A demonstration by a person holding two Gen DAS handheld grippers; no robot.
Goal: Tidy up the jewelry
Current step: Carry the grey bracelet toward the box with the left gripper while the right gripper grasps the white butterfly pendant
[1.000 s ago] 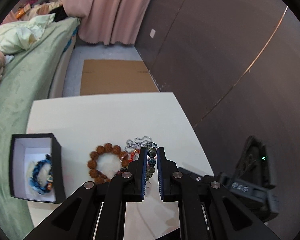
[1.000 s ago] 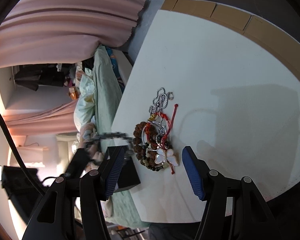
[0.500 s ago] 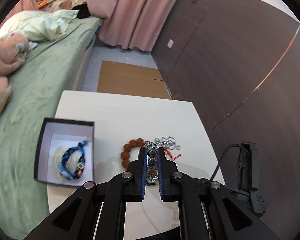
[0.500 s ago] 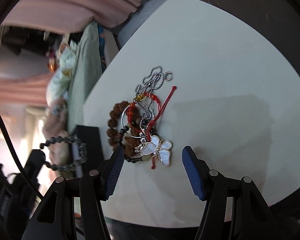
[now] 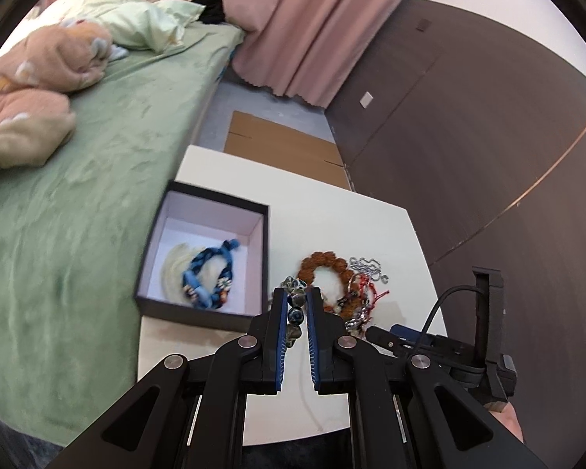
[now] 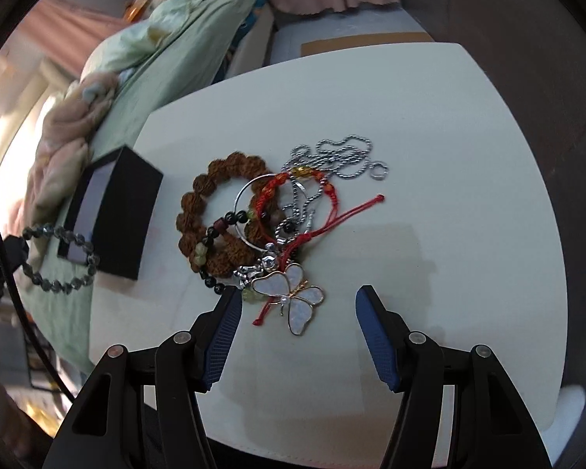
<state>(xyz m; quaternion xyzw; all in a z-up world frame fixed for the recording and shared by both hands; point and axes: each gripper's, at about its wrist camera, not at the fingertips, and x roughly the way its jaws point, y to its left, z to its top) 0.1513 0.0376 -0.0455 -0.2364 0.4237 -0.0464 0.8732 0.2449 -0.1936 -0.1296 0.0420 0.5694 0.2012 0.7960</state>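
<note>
My left gripper (image 5: 296,305) is shut on a dark glassy bead bracelet (image 5: 295,314), just right of the near corner of a black box (image 5: 218,200). The box has a white inside and holds a blue braided bracelet (image 5: 211,273). In the right wrist view that bead bracelet (image 6: 58,258) hangs in a loop in front of the box (image 6: 125,215). My right gripper (image 6: 297,295) stands open low over a tangled pile: a brown bead bracelet (image 6: 215,211), a red cord bracelet (image 6: 293,191), a silver chain (image 6: 340,156) and a butterfly pendant (image 6: 293,297).
The white table (image 6: 429,136) stands against a green bed (image 5: 78,195) on the left, with the box near that edge. A dark panelled wall (image 5: 488,136) runs along the right. Flat cardboard (image 5: 285,144) lies on the floor beyond the table, below a pink curtain (image 5: 312,19).
My left gripper has carried the bead bracelet from over the pile leftward to the box. My right gripper has rolled upright and drawn in over the pile, with the butterfly now between its fingers.
</note>
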